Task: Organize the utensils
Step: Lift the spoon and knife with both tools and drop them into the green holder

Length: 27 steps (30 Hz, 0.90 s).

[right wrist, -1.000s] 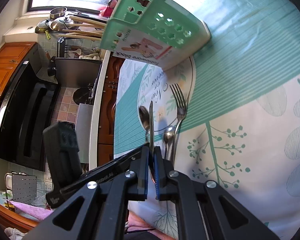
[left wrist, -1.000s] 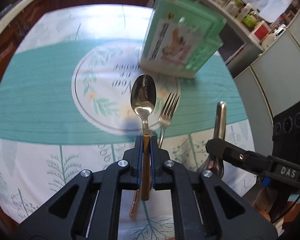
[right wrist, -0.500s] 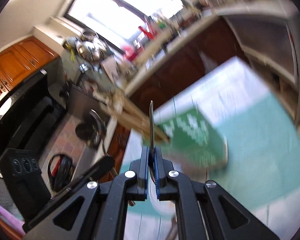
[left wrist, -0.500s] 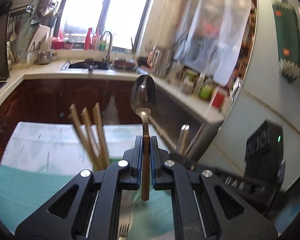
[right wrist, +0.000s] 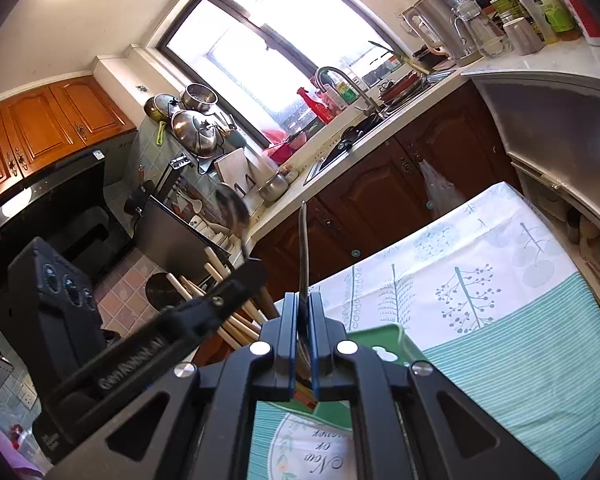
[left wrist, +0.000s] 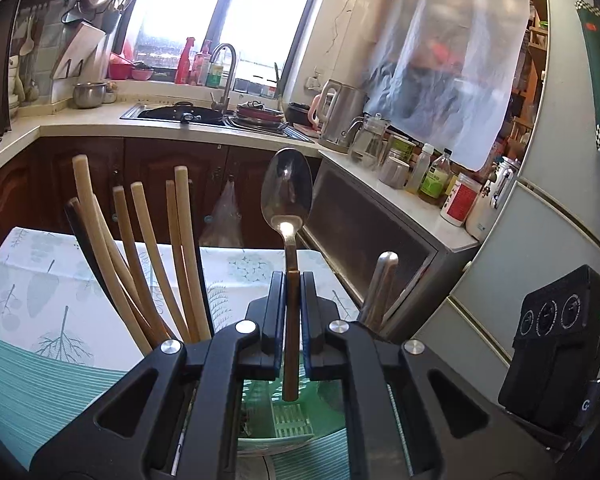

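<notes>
Two utensils are in the air, one in each hand, and both must go down into the green holder that stands on the desk.

On the left gripper the fingers are closed tight on the brown handle of a spoon. Its long axis runs straight out along the fingers toward 12 o'clock, bowl at the far end, handle end toward the camera. In the left wrist view the holder's slotted green floor shows at 6 o'clock, under the fingers and very near them. The wooden chopsticks already stand in it at about 10 o'clock.

On the right gripper the fingers are also fully closed, on a thin metal utensil seen edge-on; I judge it a knife or a second spoon, I cannot tell which. It too points to 12 o'clock. The holder's rim lies just beside these fingers at about 4 o'clock.

I judge the left hand nearer to the opening. Each utensil points up and away from the holder, so the coming move turns on tipping it until its axis goes down into a compartment.
</notes>
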{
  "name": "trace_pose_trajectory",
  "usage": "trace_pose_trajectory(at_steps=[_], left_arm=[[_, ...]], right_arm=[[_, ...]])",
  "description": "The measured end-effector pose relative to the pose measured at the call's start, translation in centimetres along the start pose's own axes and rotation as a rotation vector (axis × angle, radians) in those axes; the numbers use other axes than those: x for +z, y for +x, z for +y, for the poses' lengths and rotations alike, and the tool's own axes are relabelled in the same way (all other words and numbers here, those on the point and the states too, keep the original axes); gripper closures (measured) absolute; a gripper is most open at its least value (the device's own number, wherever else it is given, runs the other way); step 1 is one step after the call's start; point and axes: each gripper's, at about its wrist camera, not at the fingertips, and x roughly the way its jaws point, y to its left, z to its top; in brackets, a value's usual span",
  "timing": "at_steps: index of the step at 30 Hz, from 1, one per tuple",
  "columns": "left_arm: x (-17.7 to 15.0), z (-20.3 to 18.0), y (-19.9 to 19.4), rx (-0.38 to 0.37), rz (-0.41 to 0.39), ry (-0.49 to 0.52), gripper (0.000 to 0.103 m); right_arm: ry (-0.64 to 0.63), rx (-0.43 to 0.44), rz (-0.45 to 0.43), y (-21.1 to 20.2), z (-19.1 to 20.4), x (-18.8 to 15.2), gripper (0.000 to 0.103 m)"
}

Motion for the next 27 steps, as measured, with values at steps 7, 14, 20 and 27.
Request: trace_pose_trajectory(at_steps=[7,14,20,27], left_arm=[[-3.8,-0.2,0.7,0.008,0.027,0.089,0.098],[-5.9,0.3,-0.5,0.025,0.092,0.089,0.096],[-6.8,0.4,-3.7,-0.001,0.122,0.086,0.096],[-6.8,1.8,-7.8,-0.008,0.126,0.038,0.095]], right_arm=[[-0.086,-0.041,0.004,0.9,-0.8,-1.6,0.098],[-0.171,-0.154,0.083,1.6,-0.6,-2.9,0.09],[-0.156,-0.156,0.077,0.1,-0.1,-3.2,0.083],[-0.162,-0.174,0.102,0.2,1.3,-3.0,0.08]])
